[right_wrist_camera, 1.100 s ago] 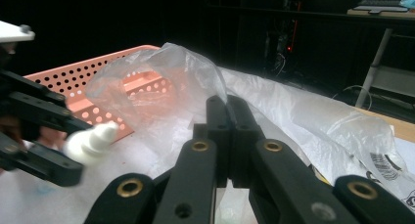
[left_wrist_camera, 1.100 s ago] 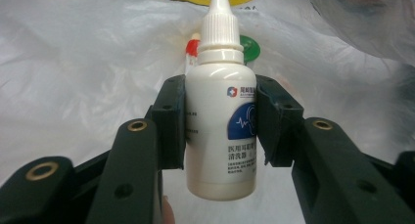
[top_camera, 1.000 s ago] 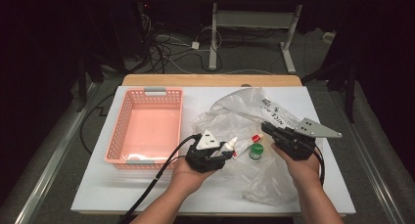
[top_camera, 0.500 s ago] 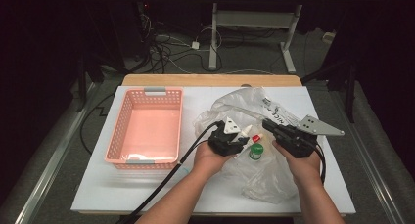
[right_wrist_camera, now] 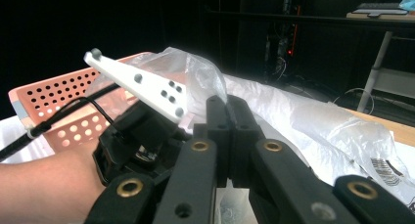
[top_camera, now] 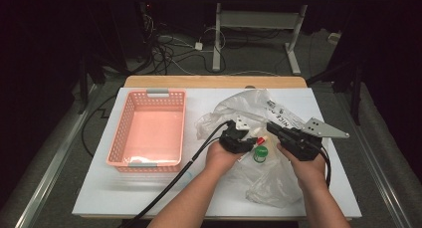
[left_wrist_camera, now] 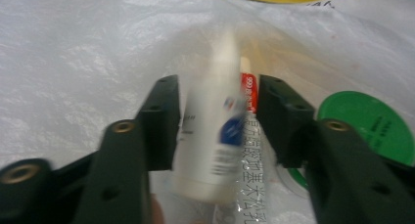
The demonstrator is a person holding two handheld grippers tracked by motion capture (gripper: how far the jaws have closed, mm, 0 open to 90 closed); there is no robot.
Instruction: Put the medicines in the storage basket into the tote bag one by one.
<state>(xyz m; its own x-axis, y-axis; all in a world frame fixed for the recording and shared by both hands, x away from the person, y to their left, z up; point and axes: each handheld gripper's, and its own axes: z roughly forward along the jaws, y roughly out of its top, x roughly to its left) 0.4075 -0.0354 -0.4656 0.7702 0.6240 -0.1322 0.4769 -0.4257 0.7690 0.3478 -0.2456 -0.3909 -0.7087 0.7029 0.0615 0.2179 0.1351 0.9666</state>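
The white counter [top_camera: 149,188] carries a pink basket [top_camera: 149,133] on its left half and a crumpled clear plastic bag [top_camera: 249,113] to the right of centre. Since the earlier frames the left hand has crossed from the near right corner of the basket to the bag, and the left gripper [top_camera: 245,139] now sits at the bag's mouth, just left of a green cap [top_camera: 260,154] that lies in the bag. The right gripper [top_camera: 278,130] has kept its place at the right side of the bag.

In the right gripper view, the right gripper [right_wrist_camera: 229,117] has its fingers [right_wrist_camera: 244,131] pressed together on a fold of the plastic bag [right_wrist_camera: 303,116], holding it up off the counter, with the left hand's gripper and the basket [right_wrist_camera: 63,106] beyond it.

In the left gripper view, the fingers [left_wrist_camera: 159,121] of the left gripper [left_wrist_camera: 218,121] have just been opening and stand partly apart. A small white bottle [left_wrist_camera: 213,131] with a blue mark and a pointed tip lies between them, blurred, with a thin red-and-white tube [left_wrist_camera: 248,94] beside it. The left finger lies against the bottle's side; a gap shows between the bottle and the right finger. The green cap [left_wrist_camera: 372,126] lies just right of the right finger.
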